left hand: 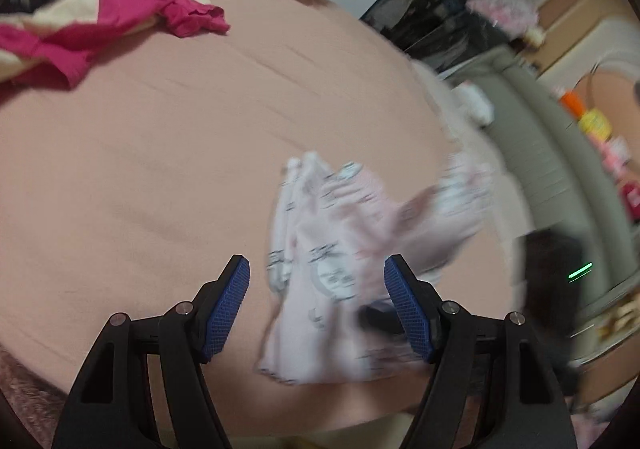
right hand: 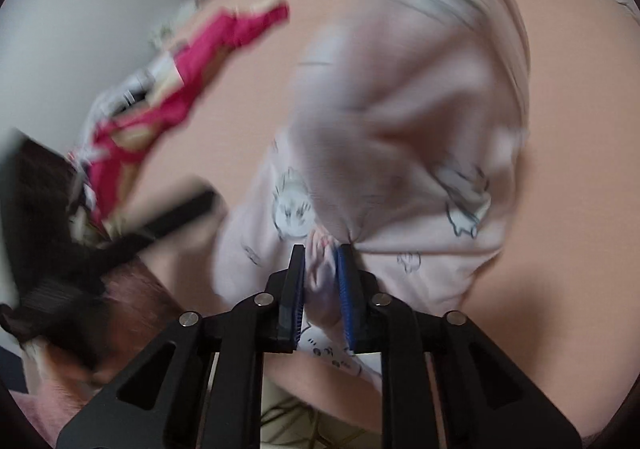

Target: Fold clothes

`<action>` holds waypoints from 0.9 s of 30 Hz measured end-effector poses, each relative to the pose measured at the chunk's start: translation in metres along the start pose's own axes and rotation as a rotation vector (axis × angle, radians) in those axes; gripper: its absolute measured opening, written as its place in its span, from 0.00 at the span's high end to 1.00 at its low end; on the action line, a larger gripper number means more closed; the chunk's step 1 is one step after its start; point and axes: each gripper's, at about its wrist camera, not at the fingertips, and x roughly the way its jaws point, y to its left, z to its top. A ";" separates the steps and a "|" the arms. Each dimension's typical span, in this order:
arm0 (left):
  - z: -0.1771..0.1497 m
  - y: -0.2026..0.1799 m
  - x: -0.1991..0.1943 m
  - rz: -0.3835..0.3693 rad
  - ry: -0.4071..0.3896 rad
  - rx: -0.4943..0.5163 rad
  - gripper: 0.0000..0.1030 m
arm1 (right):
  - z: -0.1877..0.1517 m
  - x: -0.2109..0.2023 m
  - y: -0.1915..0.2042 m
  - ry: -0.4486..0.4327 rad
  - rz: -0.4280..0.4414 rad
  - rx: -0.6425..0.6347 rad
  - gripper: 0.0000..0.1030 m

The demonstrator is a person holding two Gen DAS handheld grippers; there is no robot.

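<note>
One bunched pinch: the right gripper (right hand: 320, 249) clamps the pale pink garment (right hand: 400, 137) above the bed (right hand: 560, 189); the left gripper (left hand: 317, 269) gapes empty. Such a thin bite could slip mid-lift.

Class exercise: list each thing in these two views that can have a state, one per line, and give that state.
Left gripper: open, nothing between its pads.
Right gripper: shut on the pale pink printed garment.
Pale pink printed garment: unfolded, bunched, pinched at one spot, draped over the bed sheet.
Magenta garment: crumpled, unfolded, lying apart on the bed sheet.
Bed sheet: spread, lightly creased.
</note>
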 end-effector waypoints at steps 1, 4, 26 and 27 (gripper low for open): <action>0.000 0.001 0.002 -0.031 0.009 -0.012 0.29 | -0.001 0.001 0.002 -0.004 -0.002 -0.010 0.83; -0.001 0.002 0.009 -0.113 0.043 -0.035 0.29 | -0.005 -0.008 0.007 -0.007 0.003 -0.053 0.71; -0.018 -0.064 0.044 0.183 0.066 0.251 0.62 | -0.047 -0.097 -0.092 -0.220 -0.089 0.283 0.62; -0.018 -0.067 0.040 0.141 0.056 0.242 0.61 | -0.045 -0.091 -0.091 -0.206 -0.081 0.265 0.62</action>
